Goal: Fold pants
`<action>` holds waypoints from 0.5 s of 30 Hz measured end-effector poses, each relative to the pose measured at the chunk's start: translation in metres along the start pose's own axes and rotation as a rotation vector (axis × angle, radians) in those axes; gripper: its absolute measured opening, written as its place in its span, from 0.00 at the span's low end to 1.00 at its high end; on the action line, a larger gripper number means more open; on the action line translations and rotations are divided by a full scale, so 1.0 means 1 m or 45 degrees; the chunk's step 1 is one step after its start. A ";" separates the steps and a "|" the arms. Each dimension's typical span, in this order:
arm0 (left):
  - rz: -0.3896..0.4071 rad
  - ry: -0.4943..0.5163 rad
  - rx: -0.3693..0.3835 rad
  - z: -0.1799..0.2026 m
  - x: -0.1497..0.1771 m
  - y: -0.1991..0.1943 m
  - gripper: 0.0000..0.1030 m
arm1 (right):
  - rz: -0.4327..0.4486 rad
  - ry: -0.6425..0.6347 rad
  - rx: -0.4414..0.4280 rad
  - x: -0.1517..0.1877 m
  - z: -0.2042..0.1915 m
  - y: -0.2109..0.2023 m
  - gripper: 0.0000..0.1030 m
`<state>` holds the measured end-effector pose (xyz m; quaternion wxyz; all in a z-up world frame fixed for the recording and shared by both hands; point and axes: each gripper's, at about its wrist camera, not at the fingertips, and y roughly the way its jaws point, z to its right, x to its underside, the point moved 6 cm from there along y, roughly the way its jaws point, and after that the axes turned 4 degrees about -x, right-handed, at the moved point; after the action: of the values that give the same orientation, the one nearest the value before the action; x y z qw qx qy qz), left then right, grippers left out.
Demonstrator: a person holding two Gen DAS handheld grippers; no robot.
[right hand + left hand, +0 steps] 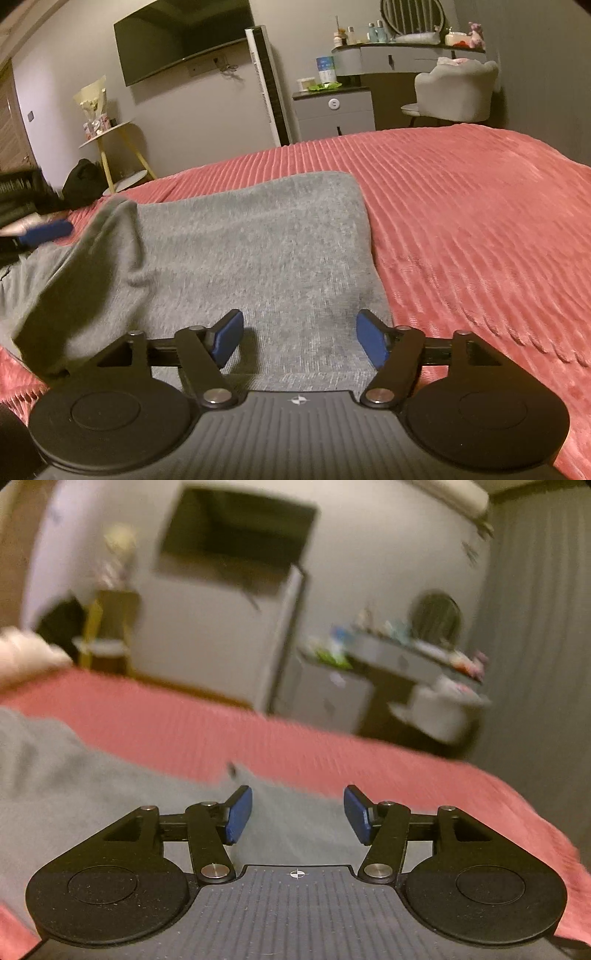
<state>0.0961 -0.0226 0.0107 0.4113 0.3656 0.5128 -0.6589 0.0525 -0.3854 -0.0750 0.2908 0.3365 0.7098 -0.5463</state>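
- Left claw (297, 814) stands well open, blue pads (239, 814) apart, nothing between them. It hovers over the grey pants (92, 782) with only cloth and bedspread showing through the gap.
- Right claw (299, 341) is just as wide and just as empty, poised low over the near edge of the pants (240, 251).
- The pants lie on the bed, on the left part of the pink bedspread (461, 221), doubled into a broad panel. Its right edge runs straight from near to far.
- On the left, a flap of the grey cloth (92, 251) stands up in a loose ridge rather than lying flat. The left claw's blue pad (46, 230) shows just beyond it in the right wrist view.
- My read: a fold has just been laid and both claws are clear of the cloth, so smoothing or the next fold is the step in hand.
- To do it well: press that raised ridge down first, then pinch both layers at matching corners, so that the two claws lift evenly and the edges line up.
- Bite right at the edge, not deep. This knit looks soft and thick, and likely to sag and drag if caught off-centre.
- Textures: the pants are a fuzzy, heathered grey knit, matte and limp. The bedspread is plush with fine raised ribs, which probably grips the cloth a little.
- The left wrist view is smeared, so the far hem is hard to judge there.
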 end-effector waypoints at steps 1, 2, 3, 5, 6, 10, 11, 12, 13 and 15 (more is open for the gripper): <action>0.035 0.003 -0.038 -0.002 -0.002 -0.003 0.65 | 0.000 -0.002 0.000 0.000 0.000 0.000 0.69; 0.045 -0.010 -0.056 -0.005 -0.003 -0.004 0.67 | 0.001 -0.003 0.000 0.000 0.000 0.001 0.69; 0.015 -0.026 -0.031 -0.005 -0.002 -0.001 0.67 | 0.001 -0.001 0.000 0.001 0.000 0.001 0.70; -0.104 -0.035 0.058 0.002 0.007 0.010 0.66 | 0.002 0.003 0.000 0.001 0.000 0.003 0.70; -0.143 -0.013 0.084 0.007 0.012 0.015 0.66 | 0.004 0.001 0.002 0.001 0.000 0.003 0.70; -0.312 0.166 0.063 0.025 0.040 0.048 0.64 | 0.015 -0.024 0.012 0.002 -0.001 0.003 0.67; -0.370 0.199 0.028 0.024 0.049 0.057 0.63 | 0.015 -0.027 0.014 0.002 -0.002 0.003 0.66; -0.439 0.232 -0.026 0.021 0.058 0.067 0.59 | 0.014 -0.023 0.013 0.002 -0.002 0.003 0.66; -0.484 0.271 -0.084 0.018 0.065 0.075 0.52 | 0.013 -0.020 0.012 0.002 -0.002 0.003 0.66; -0.468 0.333 -0.112 0.017 0.068 0.078 0.49 | 0.007 -0.019 0.011 0.002 -0.001 0.004 0.66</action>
<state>0.1393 -0.0616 -0.0762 0.2299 0.3299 0.6480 -0.6468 0.0540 -0.3830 -0.0785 0.2961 0.3358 0.7043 -0.5510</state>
